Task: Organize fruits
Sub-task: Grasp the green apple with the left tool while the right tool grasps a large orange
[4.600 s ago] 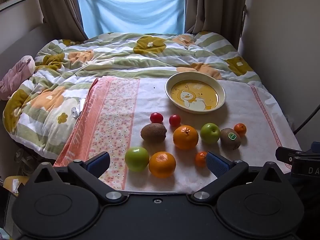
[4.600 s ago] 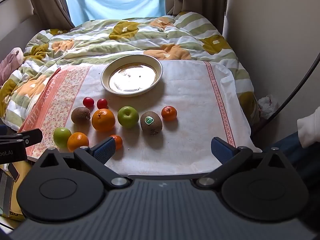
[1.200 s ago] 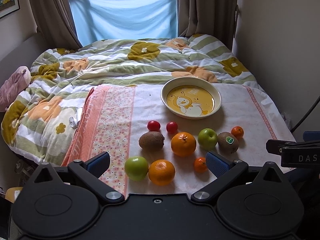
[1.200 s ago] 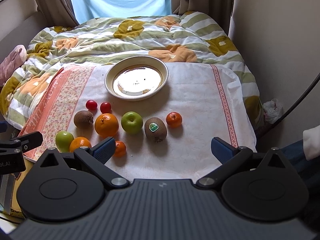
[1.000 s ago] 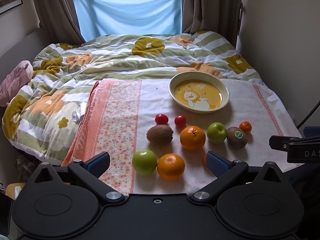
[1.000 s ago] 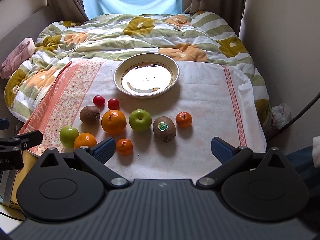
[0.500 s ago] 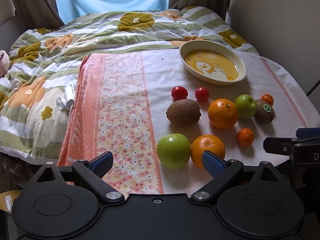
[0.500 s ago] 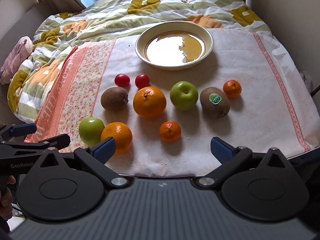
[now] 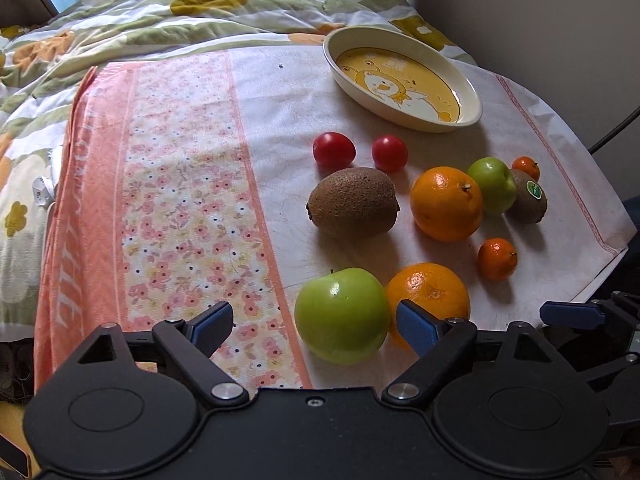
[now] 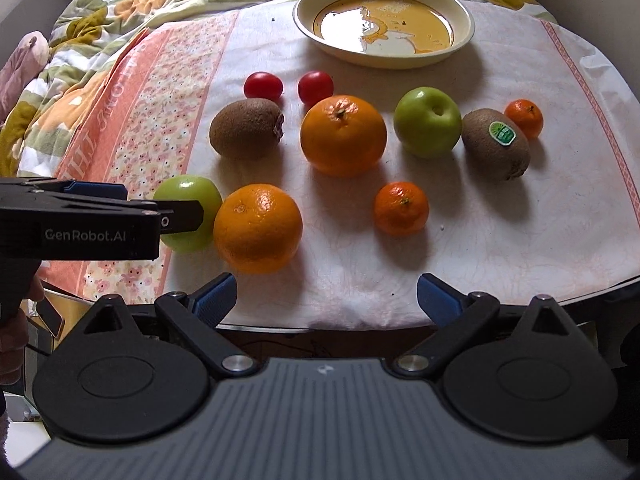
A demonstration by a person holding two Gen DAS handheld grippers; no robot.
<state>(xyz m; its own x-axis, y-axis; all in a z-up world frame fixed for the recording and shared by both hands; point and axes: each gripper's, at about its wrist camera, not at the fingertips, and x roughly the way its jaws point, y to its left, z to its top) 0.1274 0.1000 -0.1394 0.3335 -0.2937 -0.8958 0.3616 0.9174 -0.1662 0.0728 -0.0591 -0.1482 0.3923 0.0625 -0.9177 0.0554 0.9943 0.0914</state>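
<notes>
Fruits lie on a white cloth: a near green apple [image 9: 343, 315], a near orange [image 9: 430, 292], a kiwi [image 9: 353, 202], two cherry tomatoes [image 9: 334, 149], a bigger orange [image 9: 446, 203], a second green apple [image 9: 493, 185], a stickered kiwi [image 9: 530, 195] and two small mandarins [image 9: 497, 258]. An empty yellow duck plate [image 9: 402, 80] stands behind them. My left gripper [image 9: 316, 326] is open, its fingers either side of the near apple [image 10: 188, 212]. My right gripper [image 10: 326, 294] is open and empty, just short of the near orange [image 10: 258, 227].
The cloth's pink flowered band [image 9: 168, 200] runs down the left. A rumpled green and yellow quilt [image 9: 160, 12] covers the bed behind. A wall [image 9: 560, 20] stands close on the right. The cloth's front edge [image 10: 400, 324] is right before my right gripper.
Both grippers have moved forward and down toward the fruit. The left one now brackets the near green apple; the right one has closed in on the front row.
</notes>
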